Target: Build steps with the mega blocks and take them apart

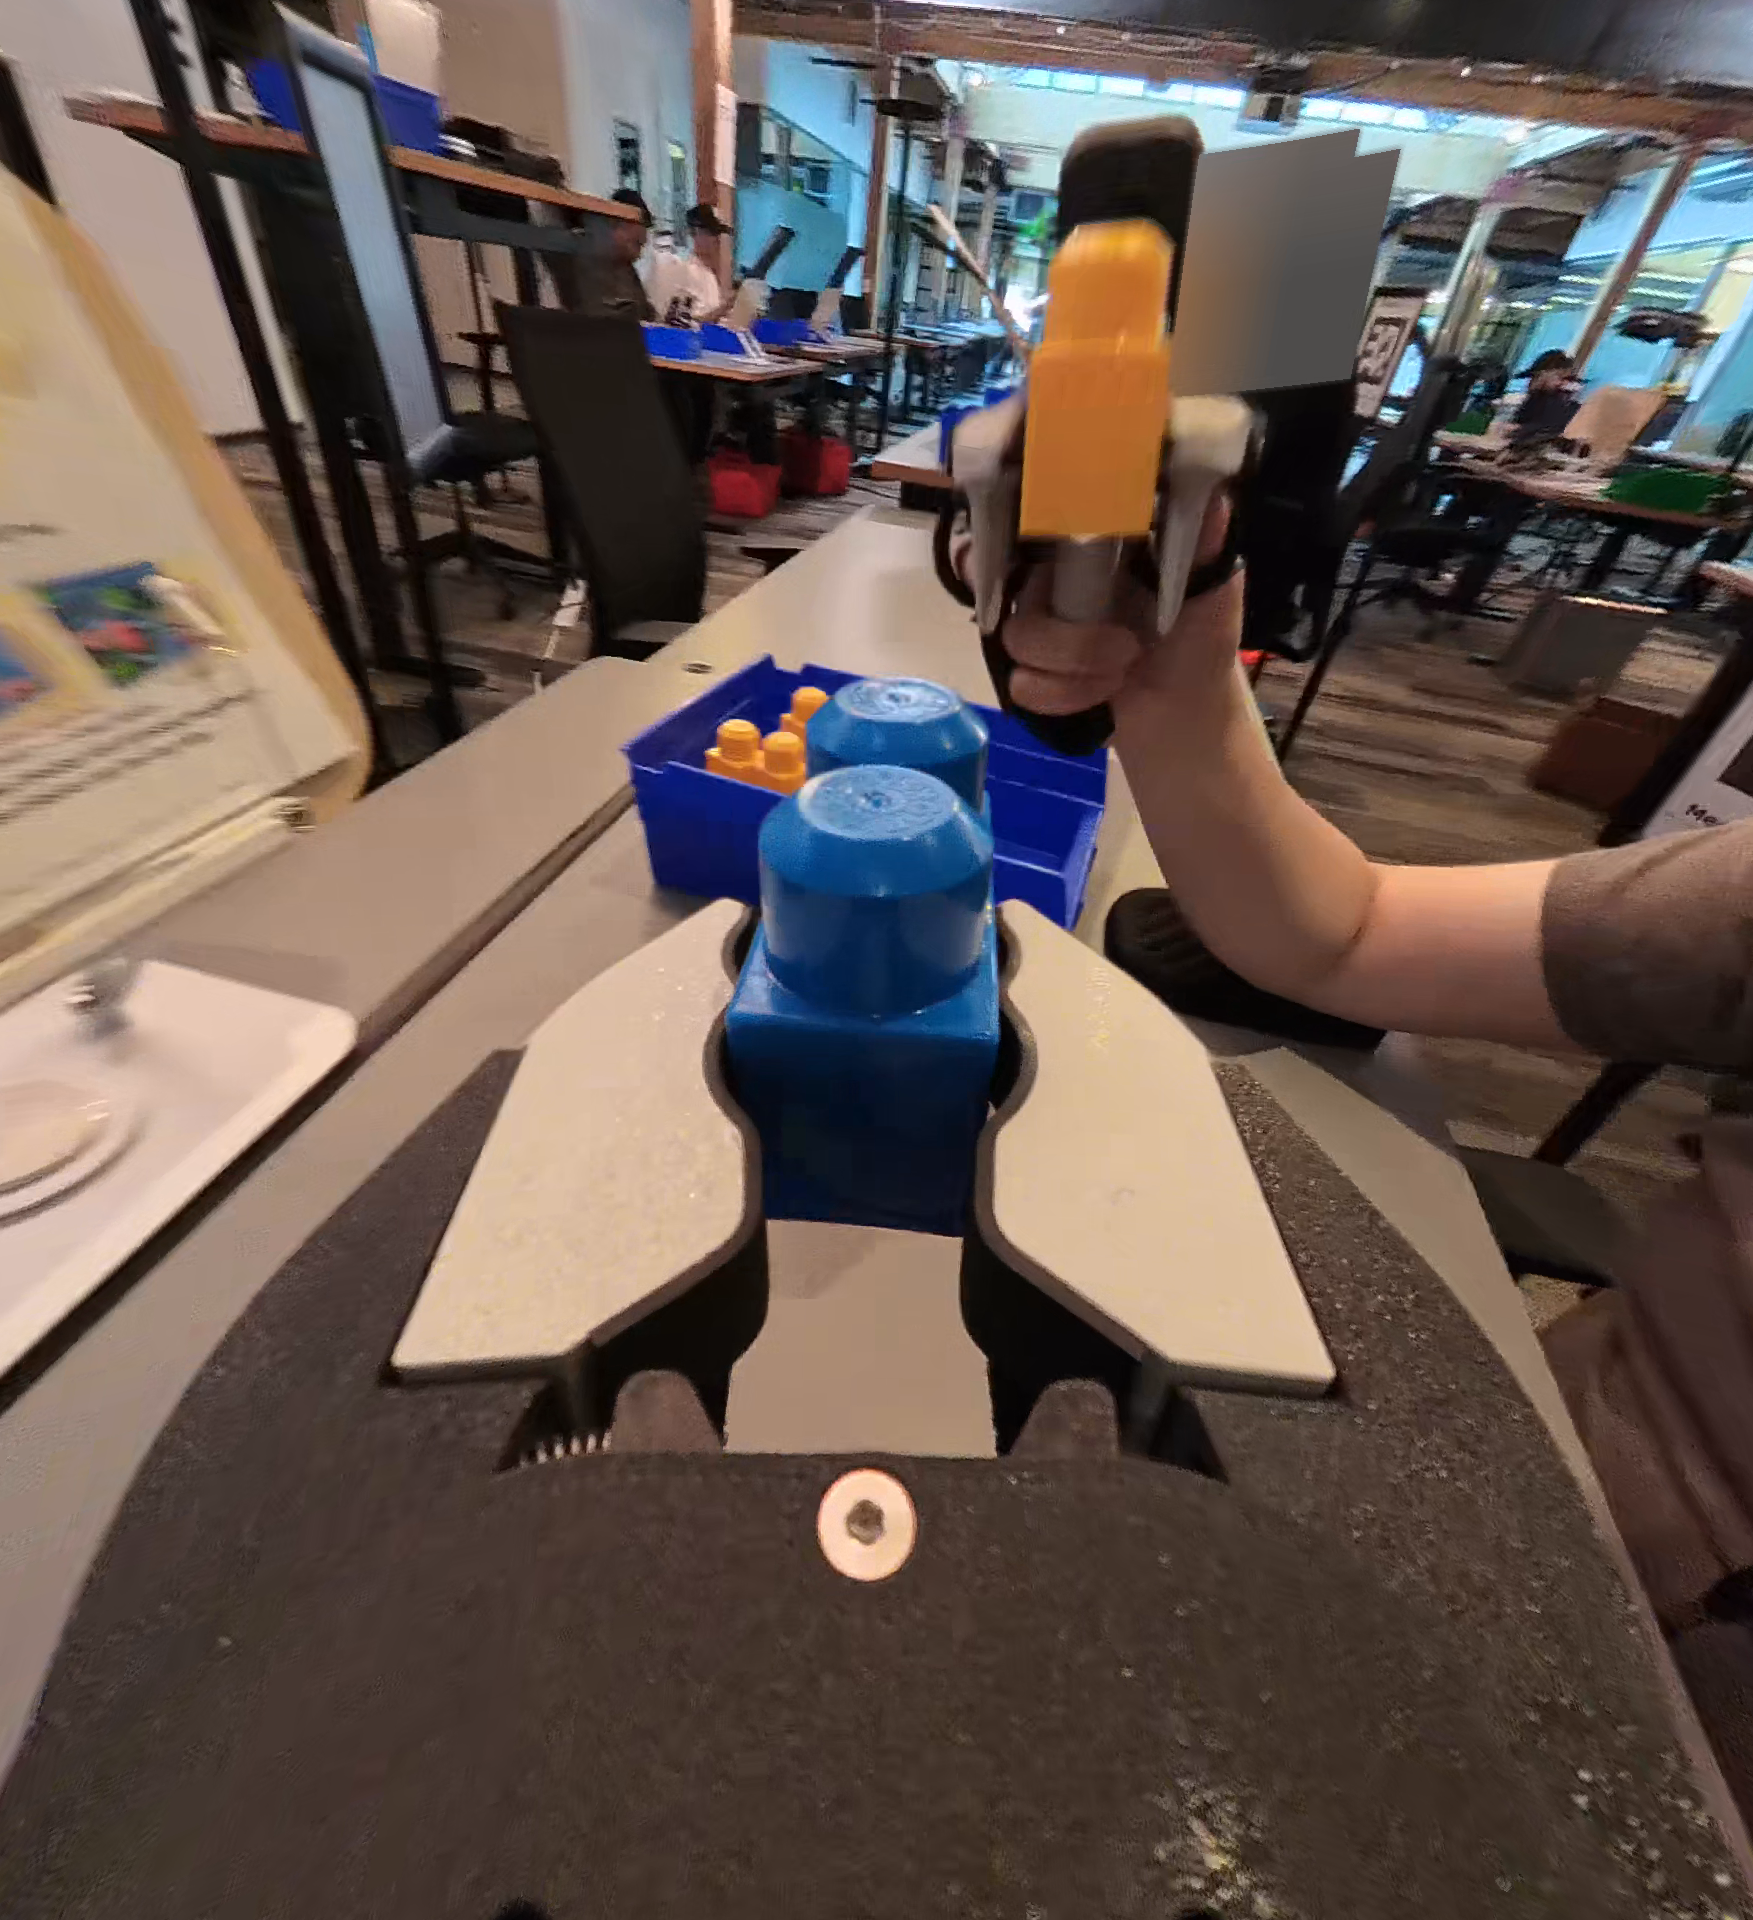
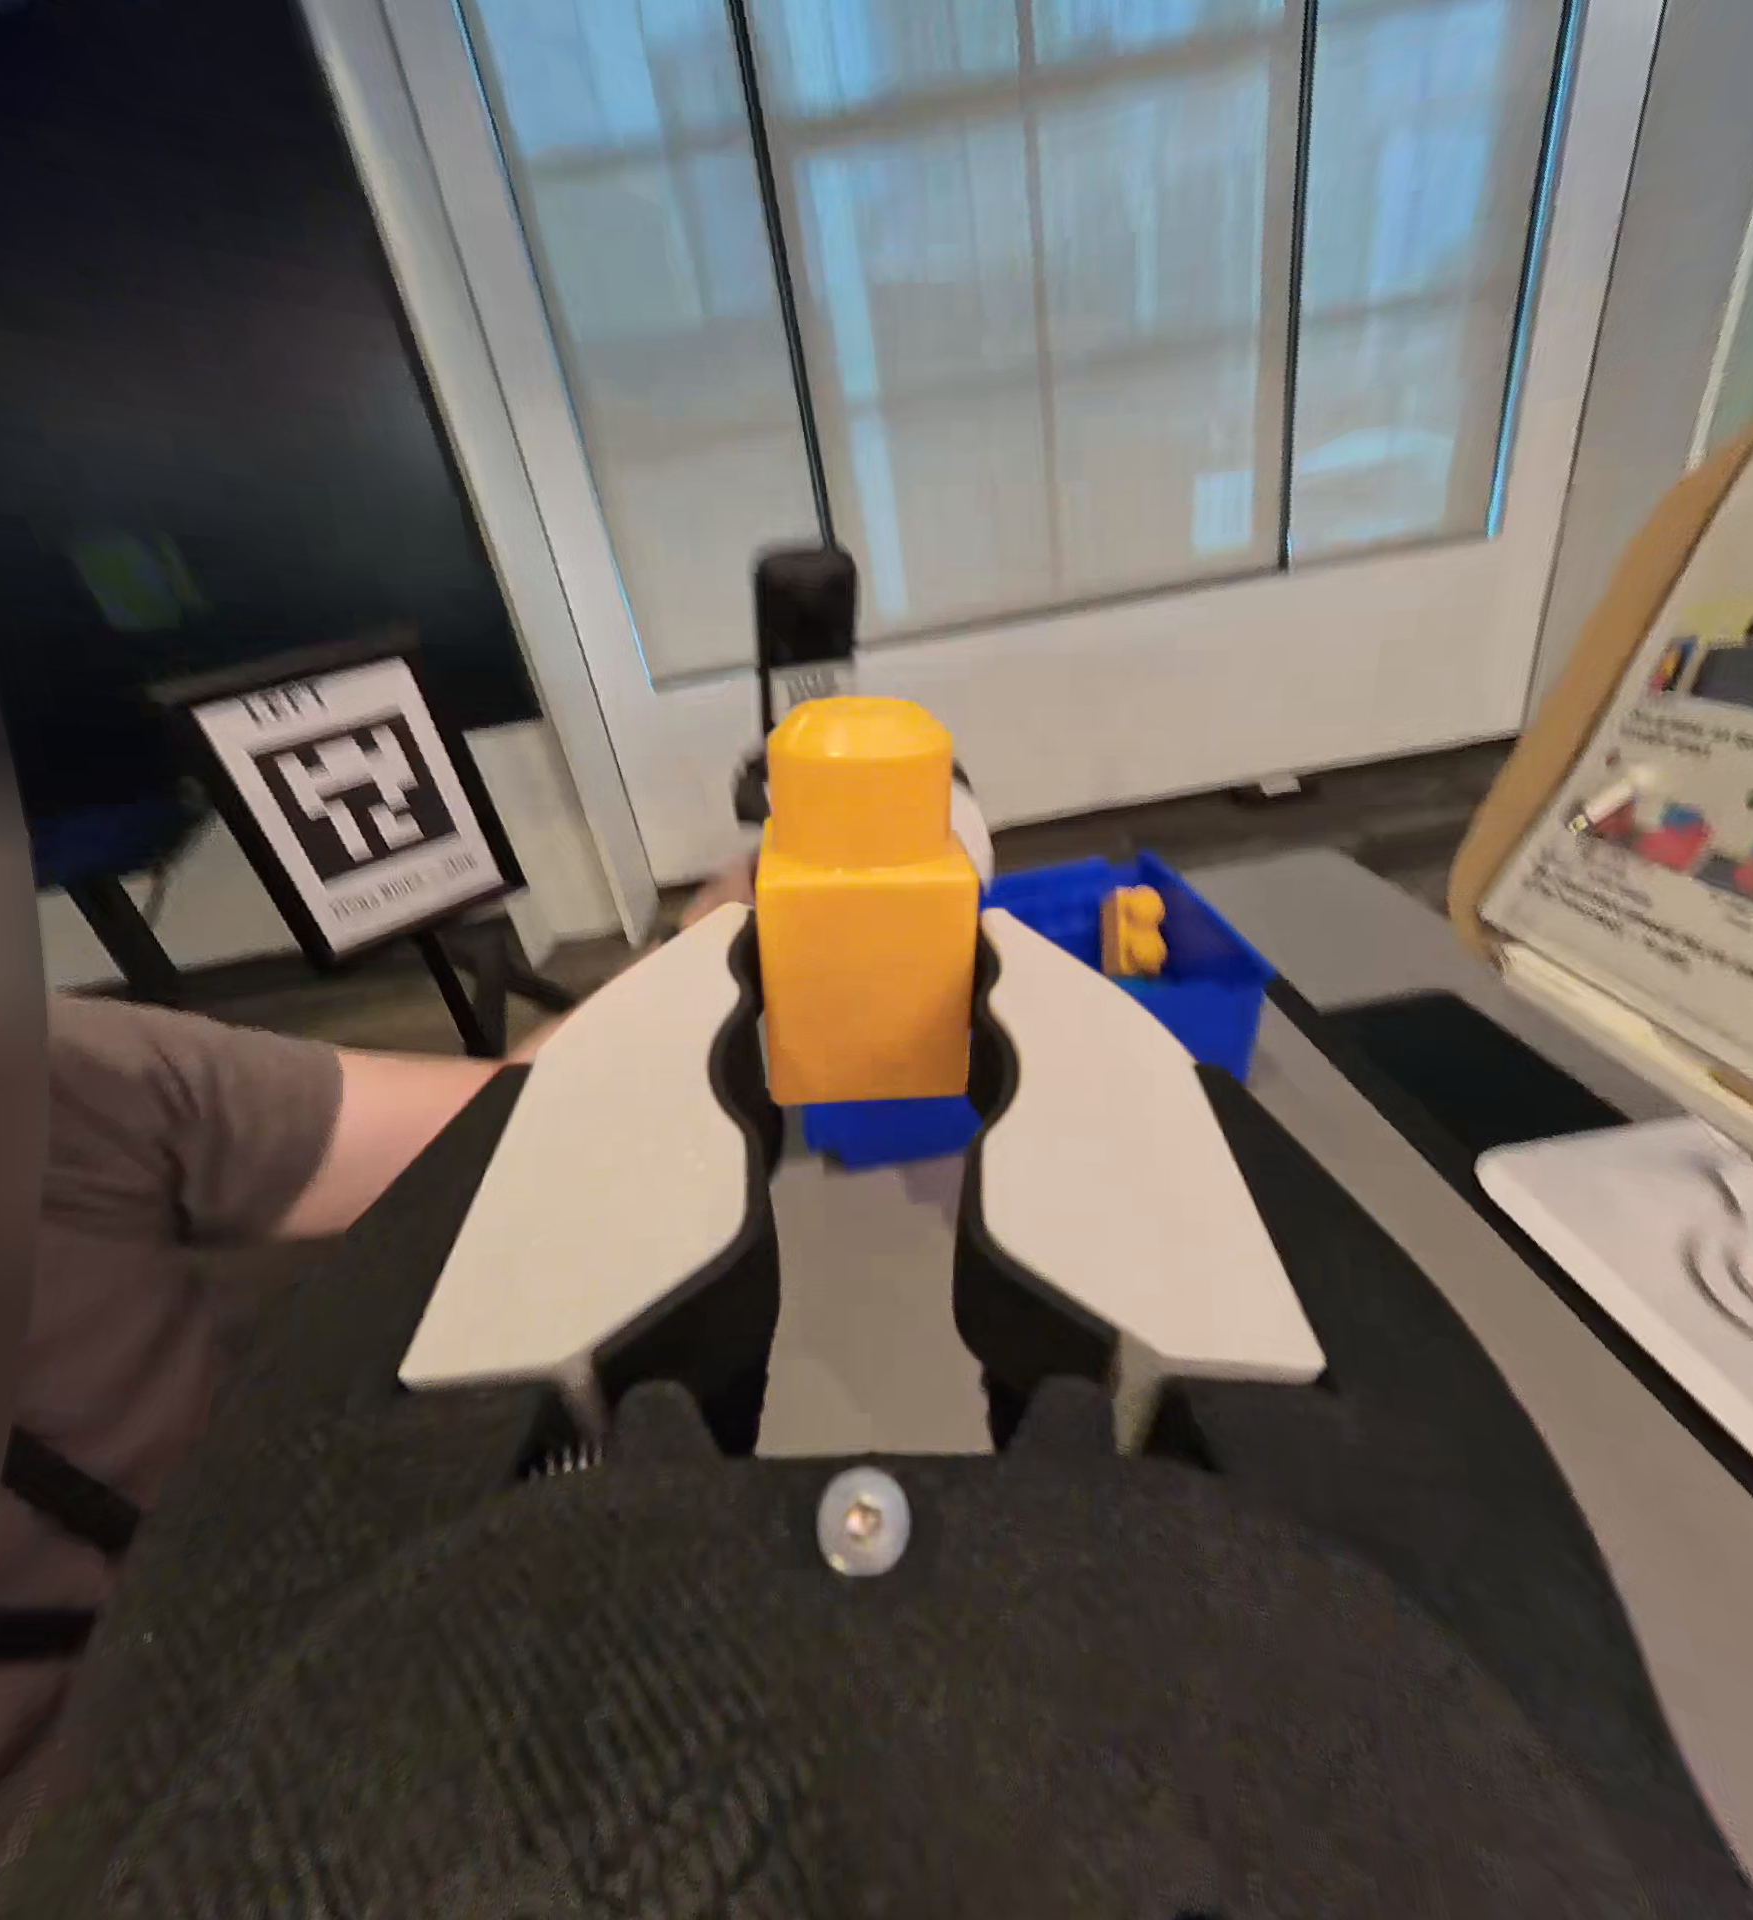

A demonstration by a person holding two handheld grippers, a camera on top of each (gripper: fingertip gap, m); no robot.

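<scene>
The left tool is clamped on a blue block with two studs, its long axis running straight forward along the fingers. The right tool grips a single-stud orange block, stud up – it is raised well above and to the right of the blue one, so joining them probably needs the orange one to come down onto a stud. More orange blocks lie in the blue bin on the bench. The instruction sheet and a marker board carry print, too blurred to read – no brand is visible
</scene>
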